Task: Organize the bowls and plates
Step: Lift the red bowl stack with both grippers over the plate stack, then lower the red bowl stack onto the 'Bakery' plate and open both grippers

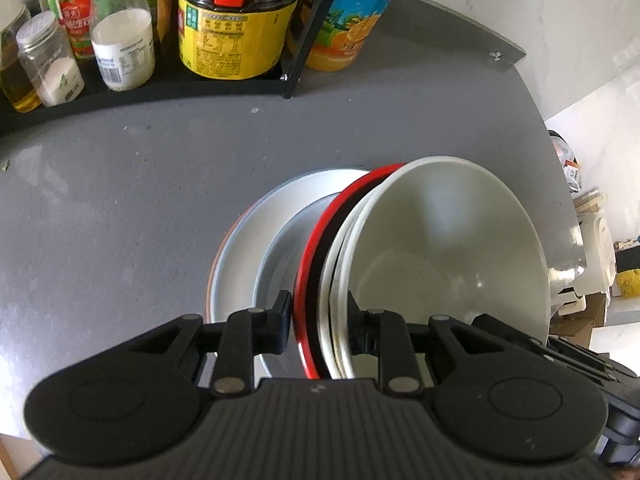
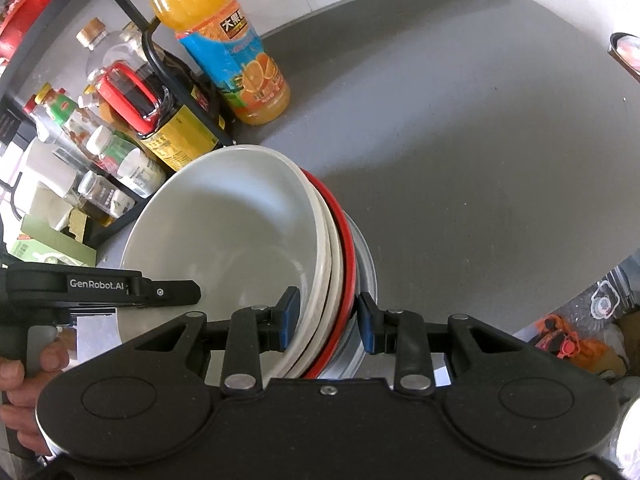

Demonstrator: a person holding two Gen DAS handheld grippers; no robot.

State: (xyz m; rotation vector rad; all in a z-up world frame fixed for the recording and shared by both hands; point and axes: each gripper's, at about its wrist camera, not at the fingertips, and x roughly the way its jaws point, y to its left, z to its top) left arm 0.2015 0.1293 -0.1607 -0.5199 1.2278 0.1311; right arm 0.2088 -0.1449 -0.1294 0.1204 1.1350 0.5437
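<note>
A nested stack of bowls, a white bowl [image 1: 452,240] inside another white one and a red-rimmed black bowl [image 1: 320,248] outermost, hangs tilted over a pile of pale grey plates [image 1: 248,248] on the grey table. My left gripper [image 1: 320,316] is shut on the stack's near rim. From the opposite side my right gripper [image 2: 328,316] clamps the same rims, one blue pad inside the white bowl [image 2: 224,232] and the other against the red rim [image 2: 349,264]. The left gripper [image 2: 192,292] also shows there, held by a hand. A grey plate [image 2: 366,256] peeks out below.
A black rack [image 1: 292,80] at the table's back holds a large yellow-labelled bottle [image 1: 236,36] and several jars. An orange juice bottle [image 2: 232,52] stands beside it. Bare grey tabletop [image 2: 480,160] spreads to the right, and boxes and clutter lie beyond the table's edge.
</note>
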